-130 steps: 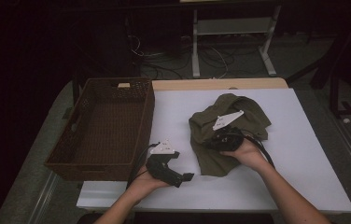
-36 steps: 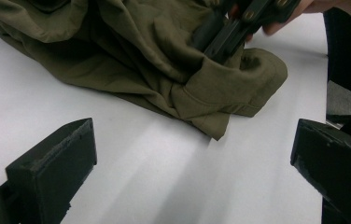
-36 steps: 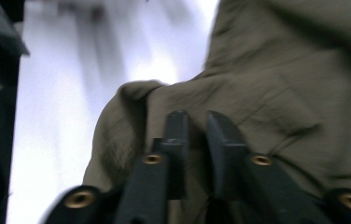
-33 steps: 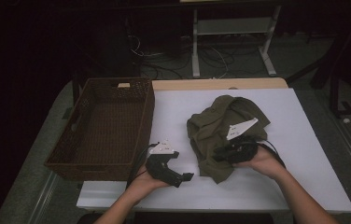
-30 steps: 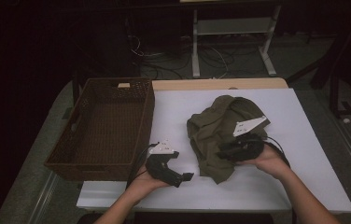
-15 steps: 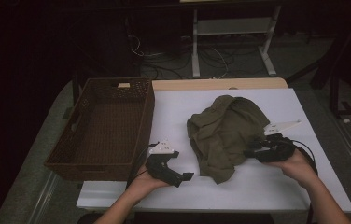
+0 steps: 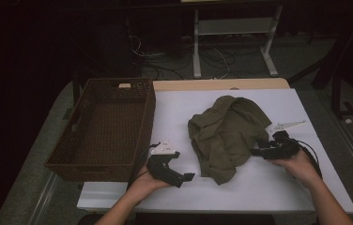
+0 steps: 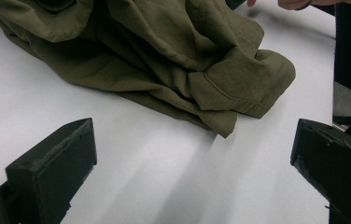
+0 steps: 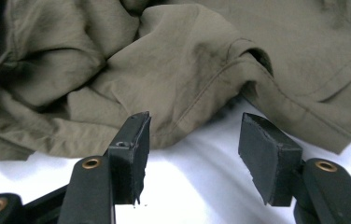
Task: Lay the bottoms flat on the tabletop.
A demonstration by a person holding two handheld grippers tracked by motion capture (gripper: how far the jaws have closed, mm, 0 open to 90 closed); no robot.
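Two hand-held grippers, left and right, both jaws apart; one olive garment; one basket.

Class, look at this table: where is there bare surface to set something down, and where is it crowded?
Bare patches: the table between basket and olive garment, the far strip behind the garment, and the near edge between the left gripper and right gripper. Crowded: around the garment's right edge, where the right gripper sits.

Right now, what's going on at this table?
A person works a crumpled olive garment on the white table with two handheld grippers. The right gripper sits open at the cloth's right edge, gripping nothing. The left gripper rests open near the front edge, pointing at the garment. The wicker basket stands at the left.
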